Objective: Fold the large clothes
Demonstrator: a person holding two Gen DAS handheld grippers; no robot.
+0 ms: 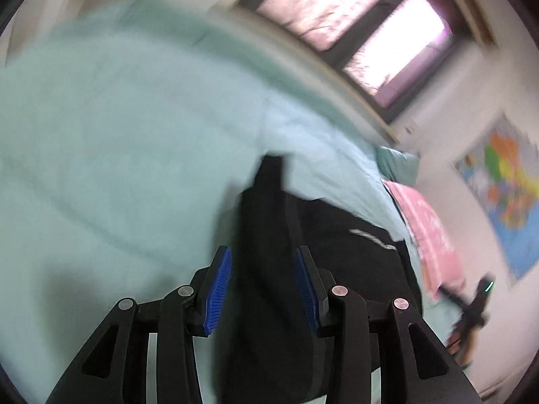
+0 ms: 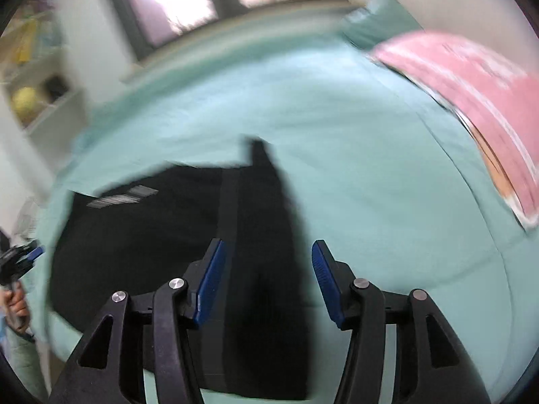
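Both grippers, left gripper and right gripper, hang open above the black cloth garment, which lies flat on the pale green bed sheet ready for folding, pink blanket at two o'clock.

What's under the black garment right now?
The black garment lies on the mint-green bed sheet, which shows on every visible side of it. Whatever lies directly beneath the cloth is covered; the blurred frames show no bulge there.

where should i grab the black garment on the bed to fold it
Take the black garment by the narrow strip that juts toward the window, near its far tip. It lies flat on the teal sheet, so come from above, pads across its width. The frames are blurred, so seams and hems cannot be made out.
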